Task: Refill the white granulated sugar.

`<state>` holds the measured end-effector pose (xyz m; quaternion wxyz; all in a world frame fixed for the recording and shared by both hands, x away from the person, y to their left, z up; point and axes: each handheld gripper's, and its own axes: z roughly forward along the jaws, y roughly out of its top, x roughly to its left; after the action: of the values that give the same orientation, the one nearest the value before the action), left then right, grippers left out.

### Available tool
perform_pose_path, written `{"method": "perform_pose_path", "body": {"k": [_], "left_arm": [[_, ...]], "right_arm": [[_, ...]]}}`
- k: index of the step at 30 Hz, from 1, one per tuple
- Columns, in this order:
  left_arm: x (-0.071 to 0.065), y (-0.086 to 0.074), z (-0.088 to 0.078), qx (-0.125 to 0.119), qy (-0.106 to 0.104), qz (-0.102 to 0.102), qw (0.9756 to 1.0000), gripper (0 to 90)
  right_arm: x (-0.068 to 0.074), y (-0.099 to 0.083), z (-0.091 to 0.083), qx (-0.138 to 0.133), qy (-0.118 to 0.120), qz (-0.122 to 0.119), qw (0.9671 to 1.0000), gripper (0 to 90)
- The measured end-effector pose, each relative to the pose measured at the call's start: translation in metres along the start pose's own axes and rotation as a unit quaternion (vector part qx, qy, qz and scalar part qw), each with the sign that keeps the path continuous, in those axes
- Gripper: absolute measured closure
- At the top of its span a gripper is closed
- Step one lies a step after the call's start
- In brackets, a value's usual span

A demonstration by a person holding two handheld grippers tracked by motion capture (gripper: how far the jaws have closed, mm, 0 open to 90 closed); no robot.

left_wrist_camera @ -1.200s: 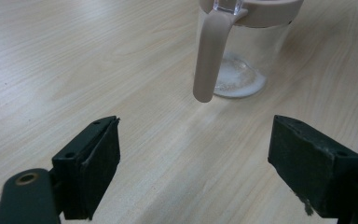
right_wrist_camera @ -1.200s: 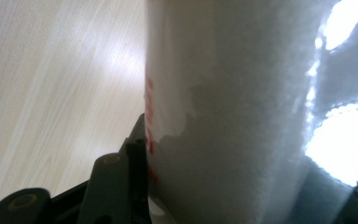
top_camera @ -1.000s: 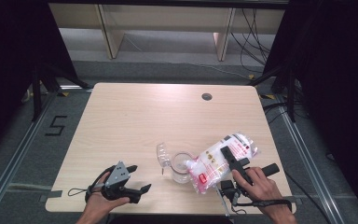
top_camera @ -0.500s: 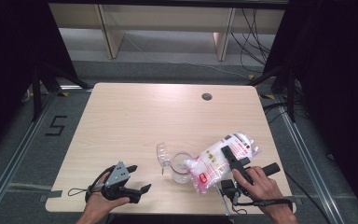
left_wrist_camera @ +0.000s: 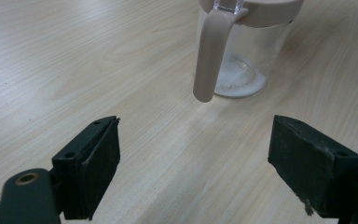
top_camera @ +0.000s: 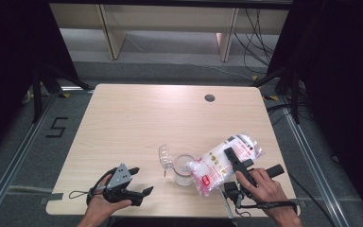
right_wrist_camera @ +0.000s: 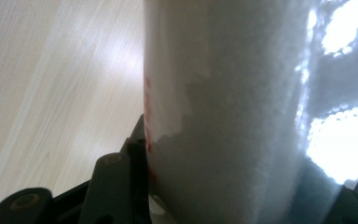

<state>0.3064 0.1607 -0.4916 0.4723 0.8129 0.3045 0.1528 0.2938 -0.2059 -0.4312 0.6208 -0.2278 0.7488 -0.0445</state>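
A clear plastic bag of white granules, with red print, lies tilted over a small clear jar near the table's front edge. My right gripper is shut on the bag, which presses against its jaws in the right gripper view. The jar has a beige rim and a hanging beige strap, and a little white powder lies on its bottom. Its clear lid stands swung open to the left. My left gripper rests at the front left, open, with nothing between its pads.
The light wooden table has a round cable hole at the back right. Behind the table stands a low shelf with cables on the floor. Dark curtains flank both sides.
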Motion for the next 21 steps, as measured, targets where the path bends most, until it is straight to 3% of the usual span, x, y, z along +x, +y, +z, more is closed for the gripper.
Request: {"method": "perform_pose_path", "body": {"k": [2,3,4,6,14,15,21], "left_arm": [[-0.0002,0.0000,0.0000,-0.001,0.000,0.000,1.0000,16.2],[-0.0010,0.0001,0.0000,-0.003,0.003,-0.003,1.0000,16.2],[0.0013,0.0005,-0.0015,0.009,0.006,0.012,0.9999,16.2],[-0.0004,0.0002,-0.0005,-0.002,0.003,0.000,1.0000,16.3],[-0.0004,0.0002,-0.0006,0.001,0.004,0.001,1.0000,16.2],[0.0007,0.0003,-0.0013,0.007,0.006,0.009,0.9999,16.2],[0.0000,0.0003,-0.0006,0.000,0.004,0.003,1.0000,16.2]], "right_arm": [[-0.0013,-0.0001,-0.0008,0.010,0.009,-0.012,0.9998,53.7],[-0.0018,0.0000,0.0006,0.002,0.006,-0.017,0.9998,53.7],[-0.0008,0.0001,0.0008,0.001,0.006,-0.011,0.9999,53.7],[-0.0004,0.0003,0.0006,0.003,0.007,-0.008,0.9999,53.8],[-0.0007,0.0000,0.0007,0.000,0.006,-0.012,0.9999,54.1],[-0.0008,-0.0002,0.0006,0.001,0.007,-0.014,0.9999,54.1],[-0.0003,-0.0006,0.0005,0.002,0.006,-0.012,0.9999,54.2]]}}
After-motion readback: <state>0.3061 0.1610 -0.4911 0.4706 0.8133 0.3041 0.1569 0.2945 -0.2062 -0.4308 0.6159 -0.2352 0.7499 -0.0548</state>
